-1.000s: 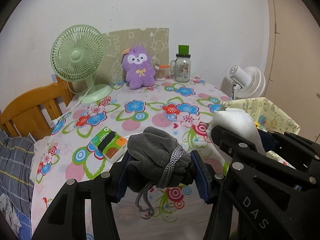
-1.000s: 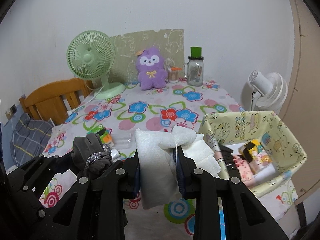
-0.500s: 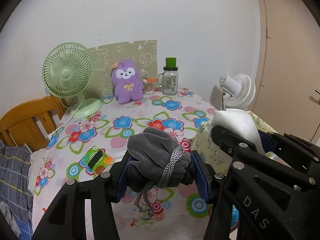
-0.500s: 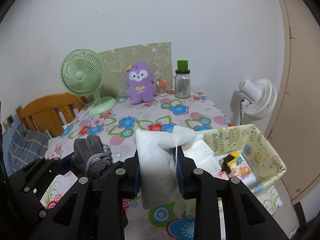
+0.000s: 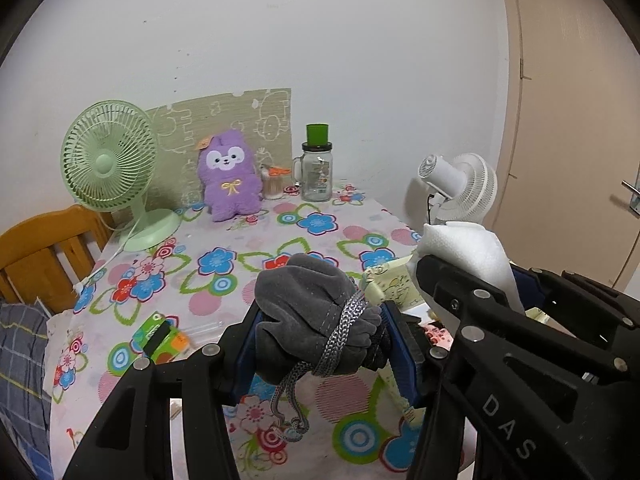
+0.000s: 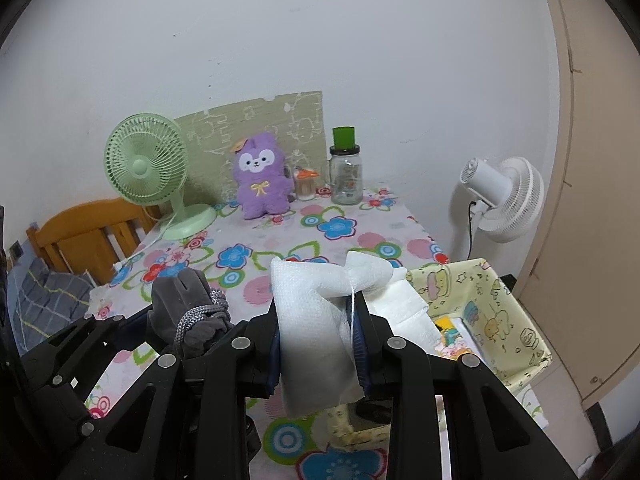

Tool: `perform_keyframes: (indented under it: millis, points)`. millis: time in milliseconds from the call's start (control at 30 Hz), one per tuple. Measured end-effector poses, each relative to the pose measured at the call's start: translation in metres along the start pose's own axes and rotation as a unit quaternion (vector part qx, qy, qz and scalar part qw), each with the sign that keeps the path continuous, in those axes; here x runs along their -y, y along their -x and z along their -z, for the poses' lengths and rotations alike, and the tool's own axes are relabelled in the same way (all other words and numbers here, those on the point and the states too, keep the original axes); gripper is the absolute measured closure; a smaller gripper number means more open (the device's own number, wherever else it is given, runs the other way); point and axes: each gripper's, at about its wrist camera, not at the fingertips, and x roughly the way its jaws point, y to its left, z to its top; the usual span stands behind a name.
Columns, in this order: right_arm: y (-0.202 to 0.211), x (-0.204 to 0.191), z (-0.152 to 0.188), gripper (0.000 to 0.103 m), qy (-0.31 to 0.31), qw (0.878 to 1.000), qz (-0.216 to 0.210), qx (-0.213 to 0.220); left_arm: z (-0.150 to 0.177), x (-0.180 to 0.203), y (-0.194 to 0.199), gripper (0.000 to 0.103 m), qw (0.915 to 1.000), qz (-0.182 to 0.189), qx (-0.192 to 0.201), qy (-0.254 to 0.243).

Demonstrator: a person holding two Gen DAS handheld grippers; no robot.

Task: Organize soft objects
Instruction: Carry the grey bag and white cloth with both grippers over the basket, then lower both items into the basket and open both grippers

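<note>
Grey cord-tied glove bundle (image 5: 316, 316) clamped in L gripper (image 5: 320, 344).

The right gripper (image 6: 318, 344) clamps a white cloth (image 6: 316, 320) above the floral table (image 6: 320, 232), beside a yellow basket (image 6: 500, 316).

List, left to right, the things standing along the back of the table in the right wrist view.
green fan → purple plush toy → small jar with orange top → glass jar with green lid
</note>
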Motion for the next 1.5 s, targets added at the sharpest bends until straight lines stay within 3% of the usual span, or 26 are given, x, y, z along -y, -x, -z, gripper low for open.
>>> perform_keyframes:
  millis: [967,1067,1233,1500]
  points:
    - [-0.015,0.101,-0.012,0.071,-0.031,0.999,0.024,-0.001,-0.027,0.09,-0.046,0.045,0.9989,0.023,-0.014,-0.038]
    - [-0.021,0.108,-0.009,0.071,-0.034,0.999,0.028,-0.01,-0.025,0.095,-0.056,0.041,0.9984,0.031,-0.026,-0.039]
    - [-0.031,0.116,-0.005,0.071,-0.041,0.999,0.026,-0.021,-0.023,0.102,-0.061,0.012,0.9981,0.024,-0.027,-0.051]
    - [-0.037,0.117,-0.003,0.06,-0.046,0.998,0.009,-0.029,-0.023,0.103,-0.064,0.004,0.9975,0.015,-0.04,-0.056]
